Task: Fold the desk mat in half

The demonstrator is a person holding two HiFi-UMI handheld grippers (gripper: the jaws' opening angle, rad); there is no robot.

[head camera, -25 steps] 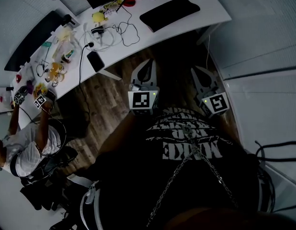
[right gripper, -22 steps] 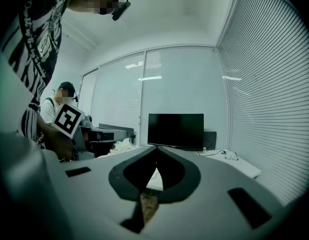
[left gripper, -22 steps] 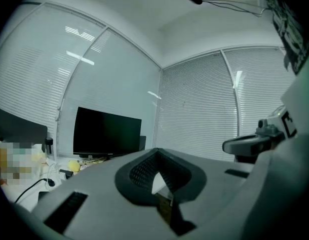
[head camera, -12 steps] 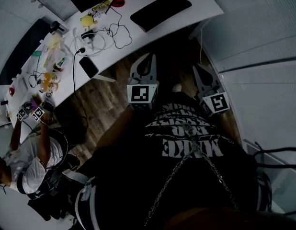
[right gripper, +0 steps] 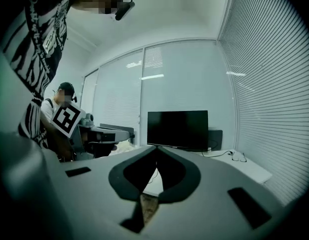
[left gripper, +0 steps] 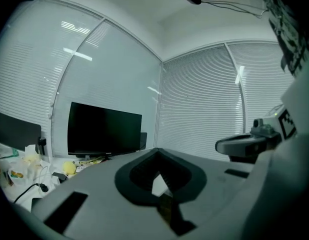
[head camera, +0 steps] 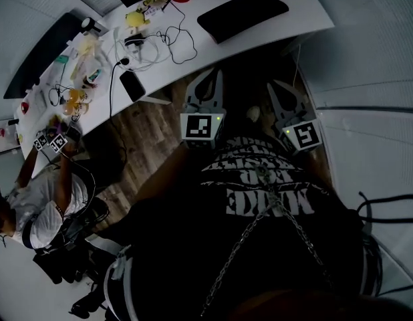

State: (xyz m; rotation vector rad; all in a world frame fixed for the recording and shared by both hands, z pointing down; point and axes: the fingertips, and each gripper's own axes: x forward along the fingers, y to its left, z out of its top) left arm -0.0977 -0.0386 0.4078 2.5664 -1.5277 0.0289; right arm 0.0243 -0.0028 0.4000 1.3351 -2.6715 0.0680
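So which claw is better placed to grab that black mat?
Left, marginally: both are shut, short of the desk, but the left claw sits nearer the desk mat than the right claw.

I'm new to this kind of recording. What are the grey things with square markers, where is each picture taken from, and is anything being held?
There is no robot here. A person stands at a white desk with a hand-held tool in each hand: the left gripper and the right gripper. The marker cubes are part of these tools. The head view comes from a camera on the person's head, looking down past their dark shirt. The other two views come from cameras riding on each gripper, looking along its jaws. Both pairs of jaws are shut and hold nothing. On the desk lie a black mat, a phone, cables and small clutter, with a monitor behind them. A second person is at the desk's left end.
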